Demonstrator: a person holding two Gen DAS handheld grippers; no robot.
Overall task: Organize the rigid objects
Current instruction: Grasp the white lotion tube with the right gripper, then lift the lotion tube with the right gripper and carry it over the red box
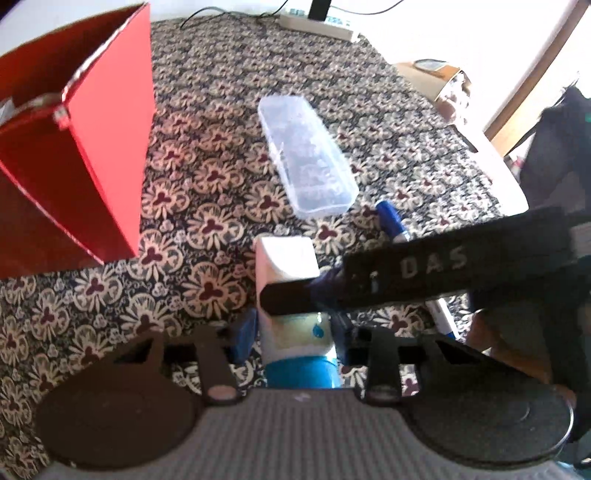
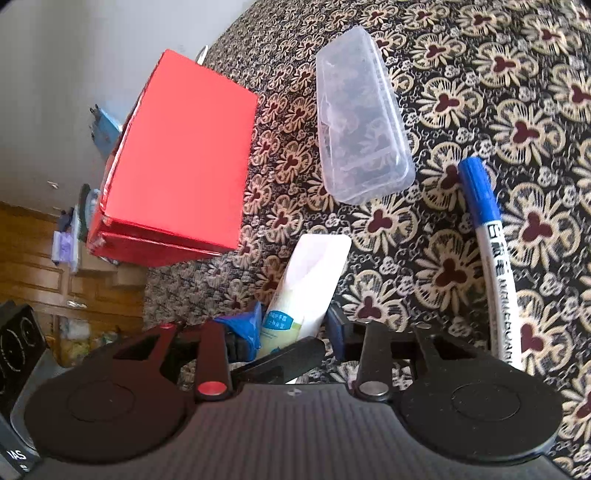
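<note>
A white tube with a blue cap (image 1: 286, 266) stands between the blue pads of my left gripper (image 1: 291, 328), which is shut on its lower part just above the cap. One black finger (image 1: 406, 273) of my right gripper reaches in from the right and lies across the tube. In the right wrist view the same tube (image 2: 314, 273) sits between the pads of my right gripper (image 2: 295, 326), shut on it, with a black left finger (image 2: 288, 354) crossing in front. A clear plastic case (image 1: 306, 162) (image 2: 362, 122) and a blue whiteboard marker (image 1: 389, 219) (image 2: 487, 236) lie on the cloth.
A tall open red box (image 1: 92, 147) (image 2: 177, 162) stands to the left on the flower-patterned cloth (image 1: 207, 184). A power strip (image 1: 317, 22) and a cardboard box (image 1: 436, 81) sit at the far edge. A dark bag (image 1: 554, 147) is at the right.
</note>
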